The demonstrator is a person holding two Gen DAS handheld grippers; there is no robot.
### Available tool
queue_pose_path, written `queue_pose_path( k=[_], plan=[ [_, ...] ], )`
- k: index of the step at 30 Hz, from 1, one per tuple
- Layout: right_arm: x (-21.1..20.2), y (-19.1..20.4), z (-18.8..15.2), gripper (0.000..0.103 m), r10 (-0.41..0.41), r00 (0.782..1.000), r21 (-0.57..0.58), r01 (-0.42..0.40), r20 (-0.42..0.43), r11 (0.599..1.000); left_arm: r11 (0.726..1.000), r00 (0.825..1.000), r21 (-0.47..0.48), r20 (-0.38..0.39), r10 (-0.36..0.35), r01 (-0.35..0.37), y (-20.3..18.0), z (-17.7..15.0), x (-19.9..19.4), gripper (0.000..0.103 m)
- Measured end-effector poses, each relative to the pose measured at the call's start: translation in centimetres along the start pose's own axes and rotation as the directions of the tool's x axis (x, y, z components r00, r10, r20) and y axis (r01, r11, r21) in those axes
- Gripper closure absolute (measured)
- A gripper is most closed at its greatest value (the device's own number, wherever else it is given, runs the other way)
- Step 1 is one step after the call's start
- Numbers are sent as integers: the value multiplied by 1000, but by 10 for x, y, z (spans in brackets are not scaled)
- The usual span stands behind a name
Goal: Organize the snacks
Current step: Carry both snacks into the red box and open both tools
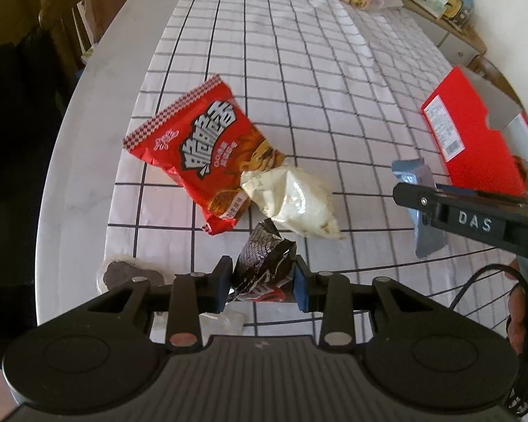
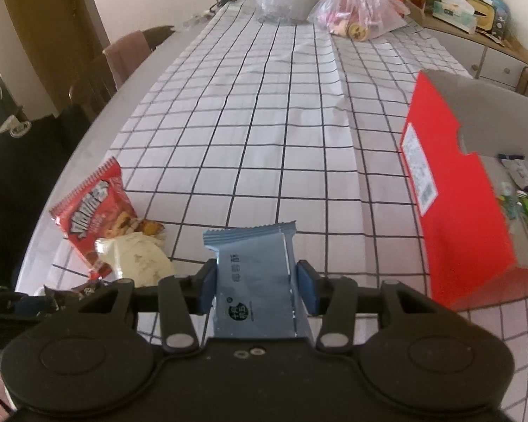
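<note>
My left gripper is shut on a crumpled black snack packet, held just above the checked tablecloth. Beyond it lie a big red snack bag and a cream packet, touching each other. My right gripper is shut on a pale blue snack packet, lifted off the table; from the left wrist view that gripper sits at the right with the blue packet hanging from it. An open red box stands to the right, with several packets inside it.
A round dark biscuit in clear wrap lies by the table's near left edge. Clear plastic bags of snacks sit at the far end. Chairs stand along the left side, a cluttered sideboard at the far right.
</note>
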State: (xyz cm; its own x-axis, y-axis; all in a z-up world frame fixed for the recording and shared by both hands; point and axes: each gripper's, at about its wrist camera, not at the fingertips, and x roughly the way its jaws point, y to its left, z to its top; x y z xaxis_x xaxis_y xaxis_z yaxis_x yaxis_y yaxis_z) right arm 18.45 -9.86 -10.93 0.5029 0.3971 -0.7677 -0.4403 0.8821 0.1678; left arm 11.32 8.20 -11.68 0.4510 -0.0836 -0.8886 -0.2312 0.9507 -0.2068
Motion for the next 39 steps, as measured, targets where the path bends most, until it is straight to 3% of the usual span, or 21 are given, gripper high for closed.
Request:
queue_pose_path(
  k=[9,19,28,39],
  plan=[
    [-61,-15,-7,57,18,996,47,-22,82,999,997,997,50,63,-53,50,-26,3,-37,68],
    [-121,-51,-14,57,-21,984,111,1,179,994,979,982,165,129,-139,117,-86,18,-65,68],
    [-149,-97,-15,57,-38,973,141,6,226,990,954,968,261,163,-193,146,-159,32,-75,68],
    [-157,-180,-4,57,-87,970,162,50,226,986,940,965,308,162,-204,147,-245,51,-55,68]
  ],
)
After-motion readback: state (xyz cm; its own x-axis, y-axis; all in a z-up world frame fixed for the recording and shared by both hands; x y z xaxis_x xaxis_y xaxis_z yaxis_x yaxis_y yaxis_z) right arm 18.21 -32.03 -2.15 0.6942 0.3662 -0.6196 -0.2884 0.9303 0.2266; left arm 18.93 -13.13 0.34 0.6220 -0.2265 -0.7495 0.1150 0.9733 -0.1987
